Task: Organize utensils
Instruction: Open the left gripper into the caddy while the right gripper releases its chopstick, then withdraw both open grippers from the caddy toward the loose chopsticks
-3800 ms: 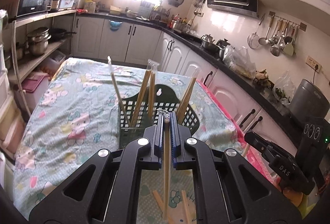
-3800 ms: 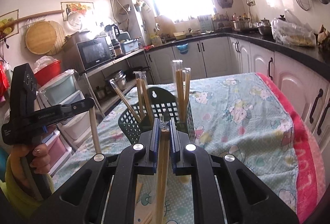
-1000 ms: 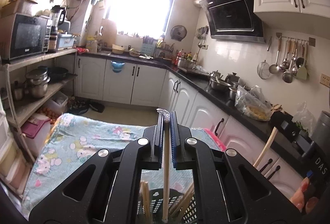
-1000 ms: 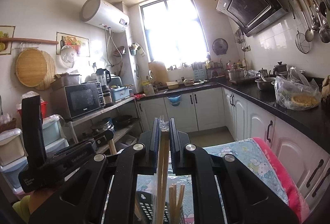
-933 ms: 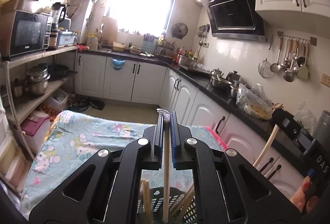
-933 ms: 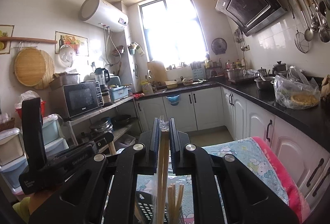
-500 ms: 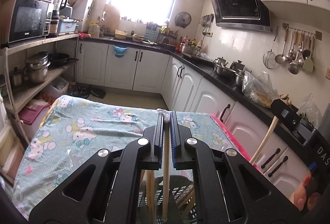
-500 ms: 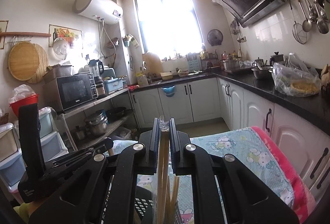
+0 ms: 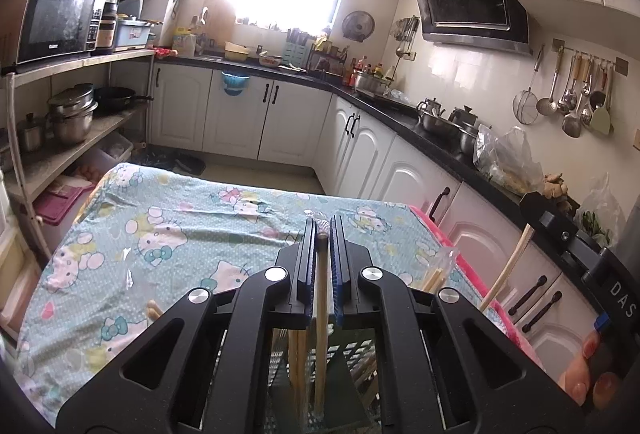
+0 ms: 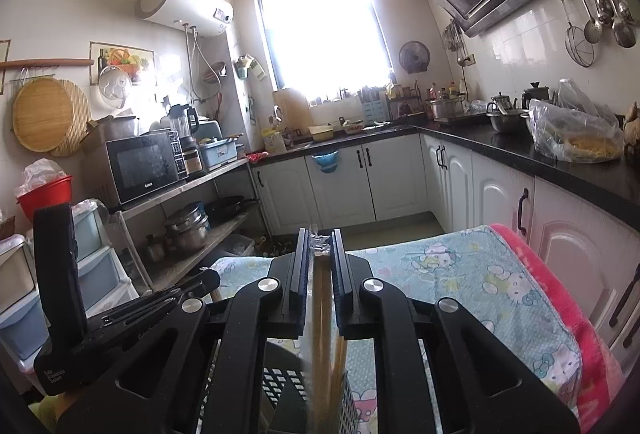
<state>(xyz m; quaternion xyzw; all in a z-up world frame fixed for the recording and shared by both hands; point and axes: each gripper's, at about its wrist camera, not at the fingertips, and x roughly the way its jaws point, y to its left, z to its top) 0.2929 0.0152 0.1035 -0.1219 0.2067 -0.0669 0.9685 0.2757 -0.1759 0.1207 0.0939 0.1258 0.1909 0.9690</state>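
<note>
Left chopstick: 1 wooden chopstick (image 9: 320, 318) stands near upright at lower centre of the left wrist view, its top pinched between the jaws and its tip down among the mesh of the holder; held vertical, I judge, so it drops straight in.
Left gripper: left gripper (image 9: 322, 234) is nearly closed, clamped on that chopstick.
Right chopsticks: a wrapped pair of chopsticks (image 10: 322, 326) hangs at lower centre of the right wrist view, clear wrapper crumpled at the top.
Right gripper: right gripper (image 10: 321, 246) is narrowly parted around the pair; its jaws have just been opening, so the hold looks loosened, probably to let the pair slide down.
Holder: dark mesh basket (image 10: 280, 386) sits directly under both grippers, with other chopsticks (image 9: 298, 366) already leaning inside.
Table: table (image 9: 168, 234) carries the basket on a cartoon-cat cloth.
Stage: likely the release into the basket.
</note>
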